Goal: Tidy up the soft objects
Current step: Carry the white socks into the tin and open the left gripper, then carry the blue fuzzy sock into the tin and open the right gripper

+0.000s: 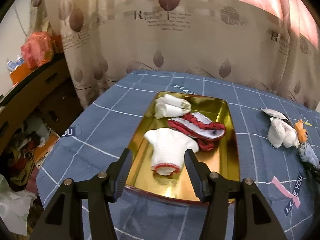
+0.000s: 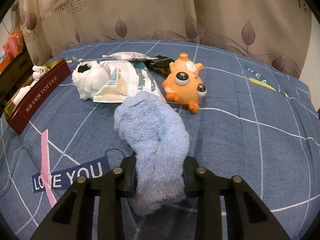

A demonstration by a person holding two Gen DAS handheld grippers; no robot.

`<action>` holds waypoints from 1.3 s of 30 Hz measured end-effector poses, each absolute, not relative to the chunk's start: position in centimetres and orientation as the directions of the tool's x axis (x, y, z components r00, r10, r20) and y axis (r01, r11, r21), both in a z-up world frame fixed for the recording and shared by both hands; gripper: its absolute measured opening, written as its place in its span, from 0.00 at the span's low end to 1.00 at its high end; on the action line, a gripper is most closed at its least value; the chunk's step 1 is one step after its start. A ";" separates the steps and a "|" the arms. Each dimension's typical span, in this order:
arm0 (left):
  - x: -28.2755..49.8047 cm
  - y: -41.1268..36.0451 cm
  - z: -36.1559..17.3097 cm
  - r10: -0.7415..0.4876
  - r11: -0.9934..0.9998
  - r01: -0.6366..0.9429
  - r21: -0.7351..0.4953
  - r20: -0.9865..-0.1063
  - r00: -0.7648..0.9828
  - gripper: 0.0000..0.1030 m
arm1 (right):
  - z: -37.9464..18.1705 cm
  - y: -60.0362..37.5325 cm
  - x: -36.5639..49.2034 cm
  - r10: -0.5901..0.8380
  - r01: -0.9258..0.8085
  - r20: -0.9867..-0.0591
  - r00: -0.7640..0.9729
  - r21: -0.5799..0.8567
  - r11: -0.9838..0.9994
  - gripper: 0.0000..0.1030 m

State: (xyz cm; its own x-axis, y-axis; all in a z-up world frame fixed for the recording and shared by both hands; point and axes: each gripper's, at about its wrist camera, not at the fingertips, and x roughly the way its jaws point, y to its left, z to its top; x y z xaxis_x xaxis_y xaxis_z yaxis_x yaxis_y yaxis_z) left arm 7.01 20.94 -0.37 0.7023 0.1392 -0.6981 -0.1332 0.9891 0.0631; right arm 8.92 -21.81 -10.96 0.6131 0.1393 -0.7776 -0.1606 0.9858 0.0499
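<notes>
My left gripper (image 1: pixel 158 158) is open above the near end of a gold tin tray (image 1: pixel 230 160). A white glove with a red cuff (image 1: pixel 168 152) lies in the tray between the fingers, not held. A red and white sock (image 1: pixel 200 128) and a white sock (image 1: pixel 172 106) lie farther back in the tray. My right gripper (image 2: pixel 160 172) is shut on a fluffy light blue sock (image 2: pixel 154 128), which rests on the blue checked cloth (image 2: pixel 250 140). A white fluffy sock (image 2: pixel 90 80) lies beyond it.
An orange big-eyed rubber toy (image 2: pixel 186 82), plastic packets (image 2: pixel 128 80) and a dark item (image 2: pixel 160 66) lie by the white sock. The tray's red TOFFEE wall (image 2: pixel 38 98) is at the left. A curtain (image 1: pixel 160 40) hangs behind the table. Clutter (image 1: pixel 26 150) lies left.
</notes>
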 end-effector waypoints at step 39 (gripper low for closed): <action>6.1 27.3 -1.0 0.276 0.915 -0.403 -0.014 -0.706 0.652 0.57 | -3.5 -0.9 8.8 0.408 -0.498 -0.722 0.559 0.101 0.861 0.24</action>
State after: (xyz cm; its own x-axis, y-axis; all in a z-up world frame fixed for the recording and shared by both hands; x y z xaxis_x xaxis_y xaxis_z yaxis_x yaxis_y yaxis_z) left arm 6.06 27.32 -1.01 0.6523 0.2763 -0.7058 -0.4029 0.9151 -0.0142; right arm 8.84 -0.93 -3.46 0.5585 0.4079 -0.7223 -0.4981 0.8612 0.1012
